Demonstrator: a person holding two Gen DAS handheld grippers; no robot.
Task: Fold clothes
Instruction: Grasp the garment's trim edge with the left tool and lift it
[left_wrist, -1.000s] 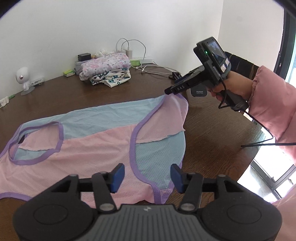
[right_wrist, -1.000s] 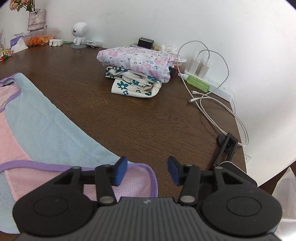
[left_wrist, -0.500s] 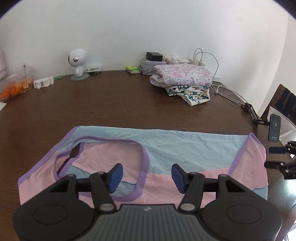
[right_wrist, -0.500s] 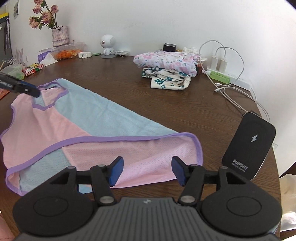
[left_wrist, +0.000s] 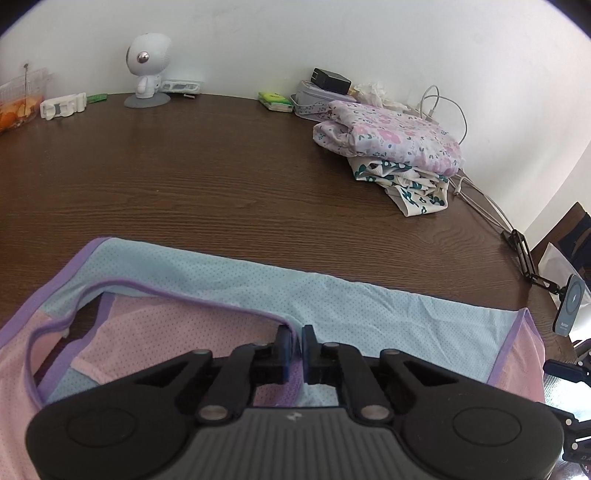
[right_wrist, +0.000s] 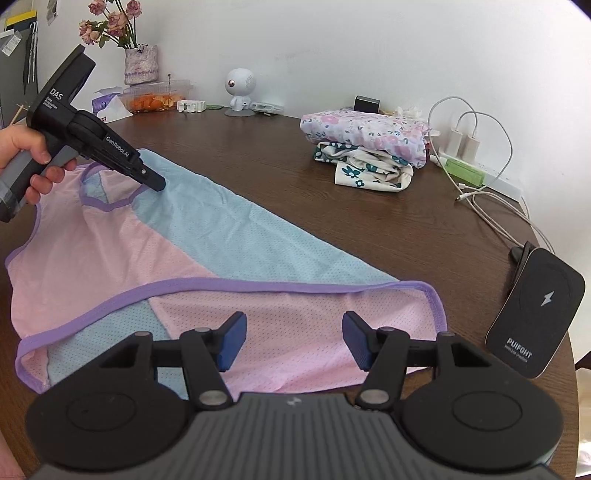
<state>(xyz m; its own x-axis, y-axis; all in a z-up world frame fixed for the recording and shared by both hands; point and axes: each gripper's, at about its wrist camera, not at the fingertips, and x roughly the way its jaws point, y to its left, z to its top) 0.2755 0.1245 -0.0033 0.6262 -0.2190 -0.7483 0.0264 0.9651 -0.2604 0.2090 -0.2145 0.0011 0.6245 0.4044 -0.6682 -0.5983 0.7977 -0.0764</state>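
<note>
A pink and light-blue mesh tank top (left_wrist: 369, 306) with purple trim lies flat on the brown table (left_wrist: 221, 177). My left gripper (left_wrist: 296, 345) is shut on the top's purple neckline trim. In the right wrist view the top (right_wrist: 229, 243) spreads across the table, and the left gripper (right_wrist: 157, 182) touches it at the neckline, far left. My right gripper (right_wrist: 291, 338) is open and empty, just above the pink hem near the top's right corner.
A stack of folded floral clothes (right_wrist: 365, 147) sits at the back right. A black wireless charger on a stand (right_wrist: 535, 314) stands close to the right of the hem. Cables and a power strip (right_wrist: 476, 173), a small white robot figure (right_wrist: 240, 92), a flower vase (right_wrist: 140, 64) and a food container (right_wrist: 159, 96) line the back wall.
My left gripper moved down to the neckline and closed on the purple trim. My right gripper stayed open and came slightly closer over the pink hem.
</note>
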